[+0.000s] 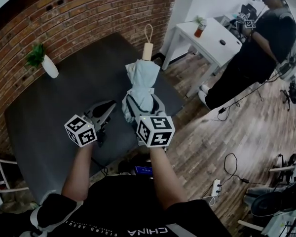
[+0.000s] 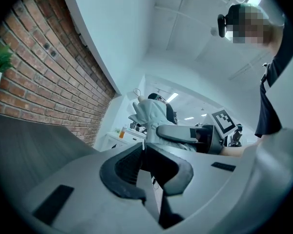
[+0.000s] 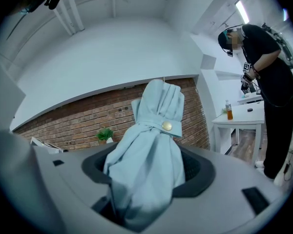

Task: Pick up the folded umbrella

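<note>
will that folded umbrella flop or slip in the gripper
The umbrella bunches loosely in the right gripper, so it may slip slightly. The buttoned strap likely keeps it bundled. It sticks out straight, suggesting a stiff core.

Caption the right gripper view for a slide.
Right gripper shut on the folded pale-blue umbrella, with a brick wall and potted plant behind.

Folded umbrella [image 1: 142,78] pale blue, strap buttoned, wooden looped handle at far end, clamped in right gripper [image 1: 143,107]
</note>
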### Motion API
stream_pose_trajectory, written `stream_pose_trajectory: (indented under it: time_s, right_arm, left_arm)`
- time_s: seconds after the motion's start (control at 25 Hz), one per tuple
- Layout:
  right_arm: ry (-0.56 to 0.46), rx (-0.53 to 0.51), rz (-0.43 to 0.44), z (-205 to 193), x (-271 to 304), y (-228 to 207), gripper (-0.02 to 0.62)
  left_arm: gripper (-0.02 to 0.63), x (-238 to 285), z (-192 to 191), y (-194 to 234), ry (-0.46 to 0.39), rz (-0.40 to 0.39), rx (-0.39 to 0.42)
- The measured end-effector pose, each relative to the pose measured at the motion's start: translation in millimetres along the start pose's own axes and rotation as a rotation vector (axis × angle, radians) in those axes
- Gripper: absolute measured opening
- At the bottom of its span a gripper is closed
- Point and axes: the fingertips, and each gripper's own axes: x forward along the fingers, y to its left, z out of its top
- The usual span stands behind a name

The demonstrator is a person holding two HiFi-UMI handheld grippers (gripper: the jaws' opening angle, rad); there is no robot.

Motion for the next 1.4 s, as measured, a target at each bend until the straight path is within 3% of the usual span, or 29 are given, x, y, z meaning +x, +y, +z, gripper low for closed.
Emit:
stream_pose_trajectory:
  time_s: [0.32, 0.4, 0.6, 0.76, 0.84, 1.4]
  right_arm:
    - [-0.002, 0.041, 0.01, -1, -32, -1, 0.318]
    - [-0.01, 0.049, 0.021, 1, -40, -3, 0.318]
    - [-0.033, 0.057, 0.066, 9, -66, -7, 0.318]
    - [-0.043, 0.07, 0.087, 10, -101, -22, 0.318]
    - [-0.043, 0.077, 0.096, 9, -119, -30, 0.318]
    - [-0.059, 0.11, 0.174, -14, -230, -42, 0.318]
  left_arm:
    - [0.052, 1, -8, -29, 0.012, -0.03, -0.021]
    - [0.108, 4, -12, -37, 0.022, -0.035, -0.025]
    - [0.109, 8, -16, -60, 0.003, -0.014, -0.028]
    - [0.11, 18, -24, -99, -0.009, -0.034, -0.029]
    - [0.156, 24, -32, -120, 0.002, -0.042, -0.031]
    - [0.156, 23, -80, -244, 0.044, -0.043, 0.009]
